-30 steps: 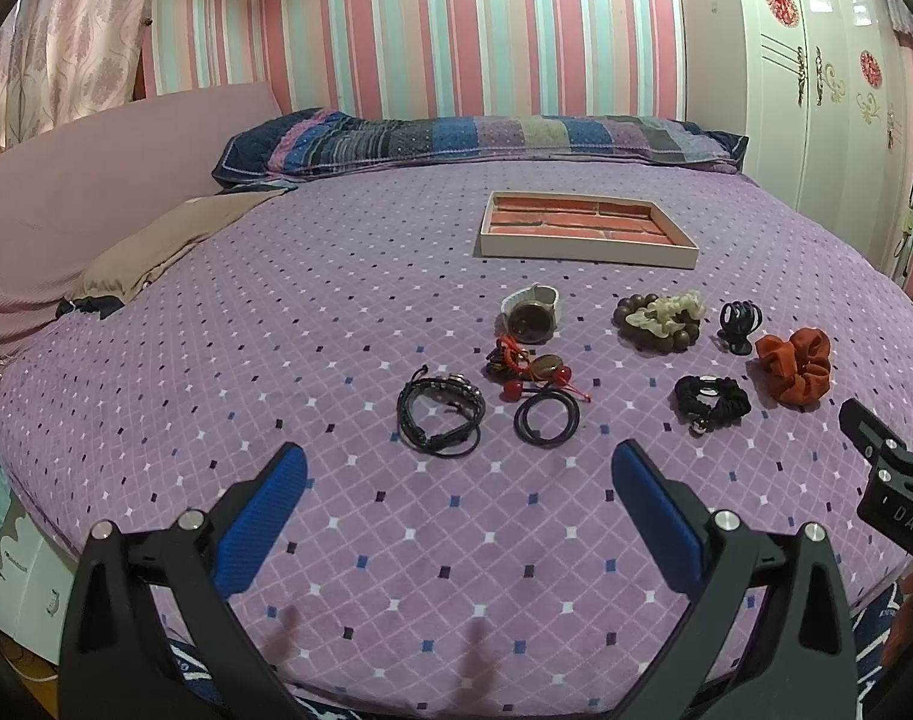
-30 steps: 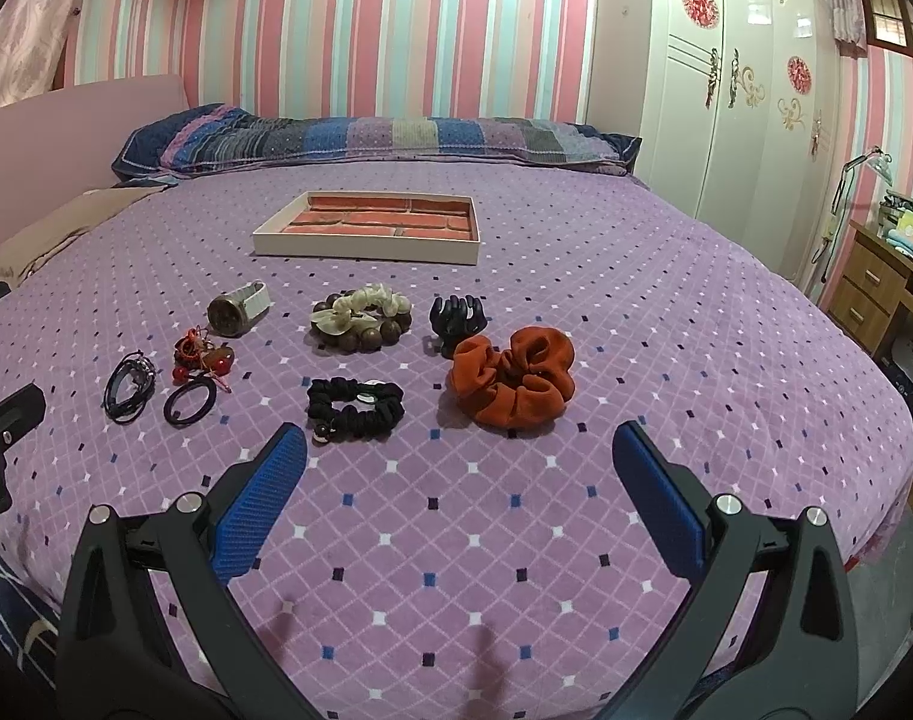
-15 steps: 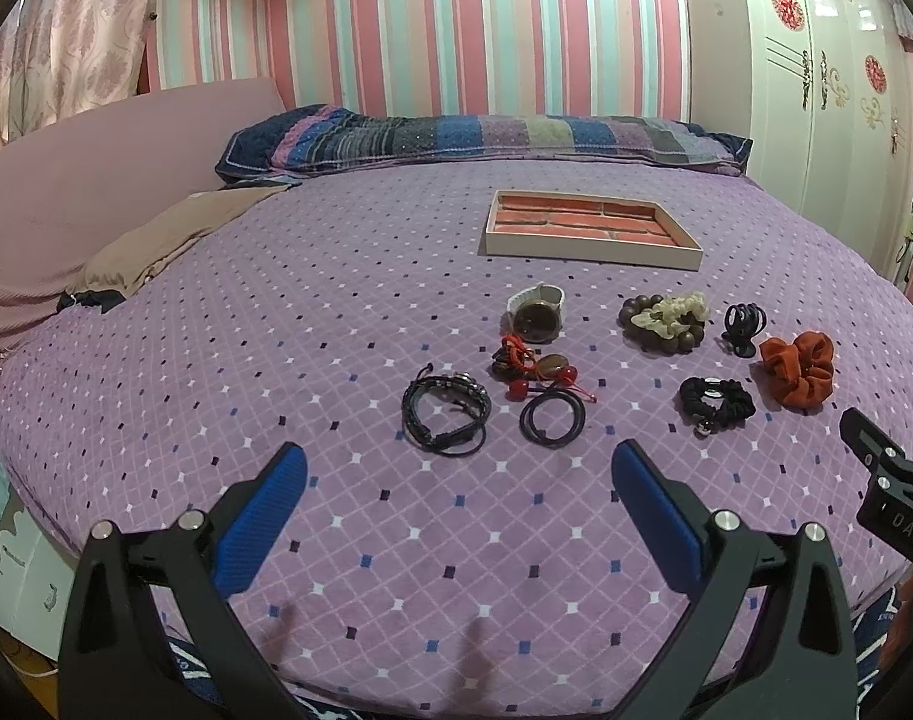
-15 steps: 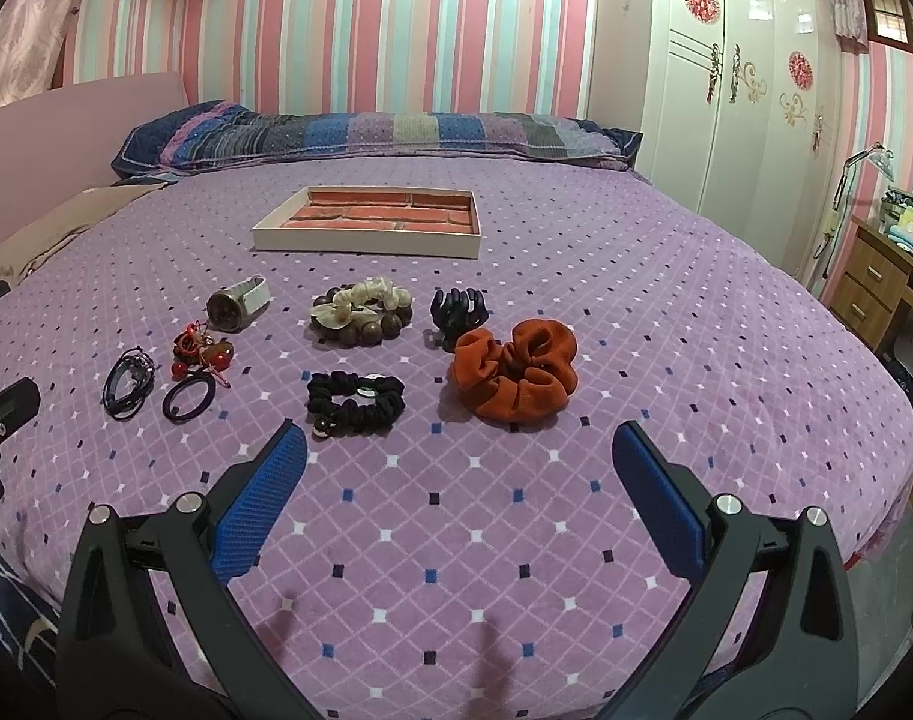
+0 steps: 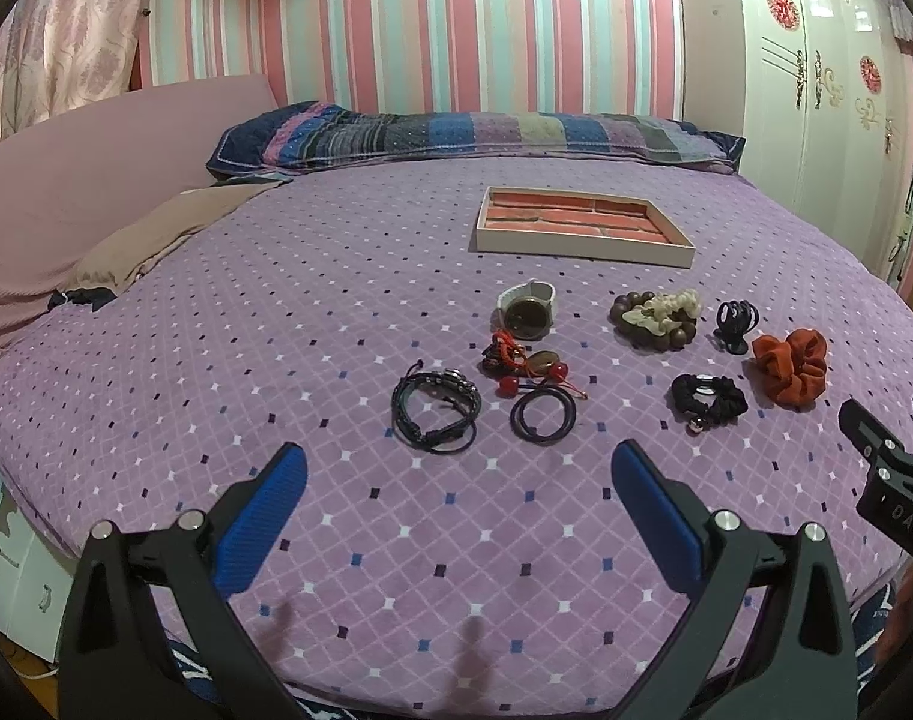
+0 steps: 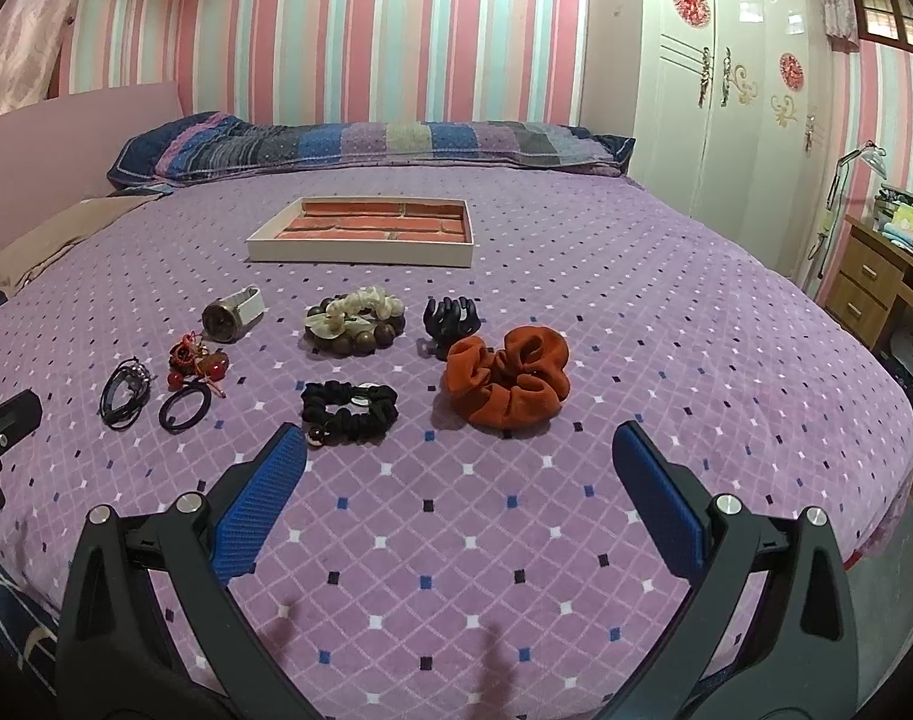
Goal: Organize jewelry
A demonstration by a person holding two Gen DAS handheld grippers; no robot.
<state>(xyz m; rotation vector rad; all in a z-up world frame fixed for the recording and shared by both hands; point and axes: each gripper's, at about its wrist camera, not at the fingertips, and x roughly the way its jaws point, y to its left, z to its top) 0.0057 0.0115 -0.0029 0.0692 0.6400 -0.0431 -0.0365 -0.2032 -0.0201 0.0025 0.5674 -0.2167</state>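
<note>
Nothing is gripped yet: the left gripper [image 5: 456,474] and right gripper [image 6: 459,456] are held wide apart. The black scrunchie [image 6: 349,411], just ahead of the right jaws, is judged the likely first pick for the tray [image 6: 360,252].

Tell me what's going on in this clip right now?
A person holds a two-finger claw in each hand over a purple bedspread. The left claw and right claw are both open and hold nothing. Bracelets, a watch, hair ties and an orange scrunchie lie loose on the bed. The tray beyond them holds none of these pieces, so sorting has not begun.
</note>
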